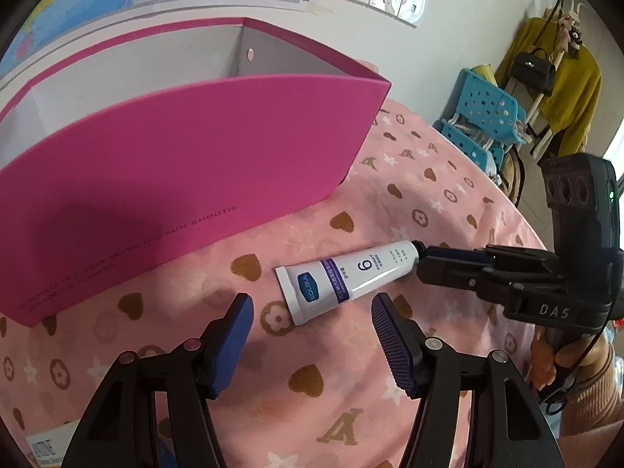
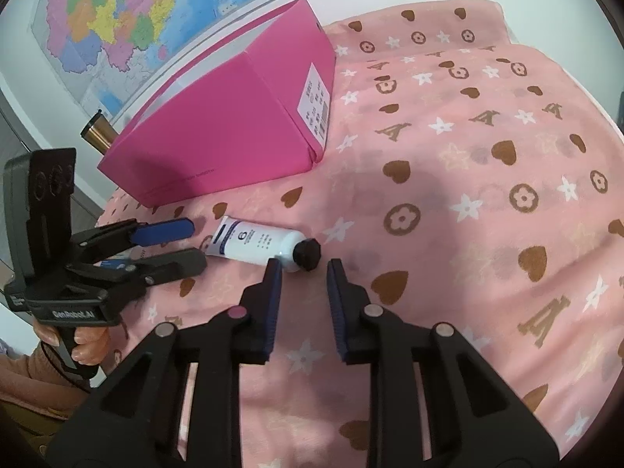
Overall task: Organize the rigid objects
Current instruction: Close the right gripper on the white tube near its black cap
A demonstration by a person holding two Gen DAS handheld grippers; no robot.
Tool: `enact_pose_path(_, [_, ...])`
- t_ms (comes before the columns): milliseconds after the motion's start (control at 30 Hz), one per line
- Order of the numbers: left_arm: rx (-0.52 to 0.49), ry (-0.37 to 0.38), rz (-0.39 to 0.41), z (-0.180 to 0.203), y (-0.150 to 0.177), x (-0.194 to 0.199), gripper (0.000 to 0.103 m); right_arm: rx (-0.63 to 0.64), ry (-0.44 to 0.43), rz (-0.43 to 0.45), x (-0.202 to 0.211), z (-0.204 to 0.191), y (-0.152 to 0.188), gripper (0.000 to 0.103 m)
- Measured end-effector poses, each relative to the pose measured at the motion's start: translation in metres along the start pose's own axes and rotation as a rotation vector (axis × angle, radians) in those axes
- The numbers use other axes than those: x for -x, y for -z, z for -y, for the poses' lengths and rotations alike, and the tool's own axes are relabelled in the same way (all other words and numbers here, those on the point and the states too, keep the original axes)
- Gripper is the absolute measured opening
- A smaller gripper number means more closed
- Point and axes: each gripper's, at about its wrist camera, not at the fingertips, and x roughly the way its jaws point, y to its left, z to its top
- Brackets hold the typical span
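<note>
A white tube (image 2: pixel 259 247) with a black cap (image 2: pixel 307 253) and a large "6" printed on it lies flat on the pink cloth (image 2: pixel 487 163), which is patterned with brown hearts, flowers and white stars; it sits just in front of the pink box (image 1: pixel 175 179), near it but not touching. The box stands open-topped against the wall below a map (image 2: pixel 117 23); its grey inner walls show in the left wrist view, but its floor is hidden, so what it contains cannot be told; a white label (image 2: pixel 316 105) is stuck on its short end. A bronze cylinder (image 2: pixel 97 134) pokes out behind the box's far corner. The right gripper (image 2: pixel 302 269) is lowered at the cap end of the tube, its jaws narrowed with the cap just ahead of the tips; the blue pads (image 2: pixel 273 304) do not press on it. The left gripper (image 1: pixel 310 312) hangs over the tube's flat crimped end, jaws partly open and holding nothing; the tube's tail lies just beyond its tips.
</note>
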Motion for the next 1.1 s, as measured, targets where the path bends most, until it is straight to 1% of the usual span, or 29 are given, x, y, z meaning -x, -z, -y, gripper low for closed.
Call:
enact_pose_path(100, [0.005, 0.008, -0.008, 0.0, 0.0, -0.003, 0.063, -0.002, -0.007, 0.012, 0.002, 0.0, -0.002, 0.028])
enact_pose_path(167, [0.01, 0.013, -0.013, -0.001, 0.0, -0.005, 0.063, -0.004, -0.013, 0.015, 0.001, -0.001, -0.004, 0.03])
enact_pose_path(533, [0.014, 0.038, -0.021, 0.004, -0.003, -0.012, 0.063, -0.014, -0.031, 0.007, -0.007, -0.001, -0.006, 0.031])
enact_pose_path(667, [0.012, 0.034, -0.02, 0.004, -0.003, -0.012, 0.063, -0.016, -0.033, 0.009, -0.008, -0.001, -0.006, 0.031])
enact_pose_path(700, [0.013, 0.035, -0.02, 0.004, -0.003, -0.012, 0.063, -0.021, -0.036, 0.017, -0.007, 0.0, -0.007, 0.032])
enact_pose_path(767, [0.013, 0.032, -0.018, 0.005, -0.003, -0.013, 0.063, -0.02, -0.032, 0.024, -0.006, 0.0, -0.009, 0.039])
enact_pose_path(833, [0.007, 0.025, -0.017, 0.006, -0.003, -0.013, 0.063, -0.019, -0.032, 0.029, -0.005, 0.0, -0.011, 0.042])
enact_pose_path(1100, [-0.006, 0.01, -0.011, 0.011, -0.002, -0.014, 0.063, -0.016, -0.043, 0.021, -0.01, -0.001, -0.017, 0.042])
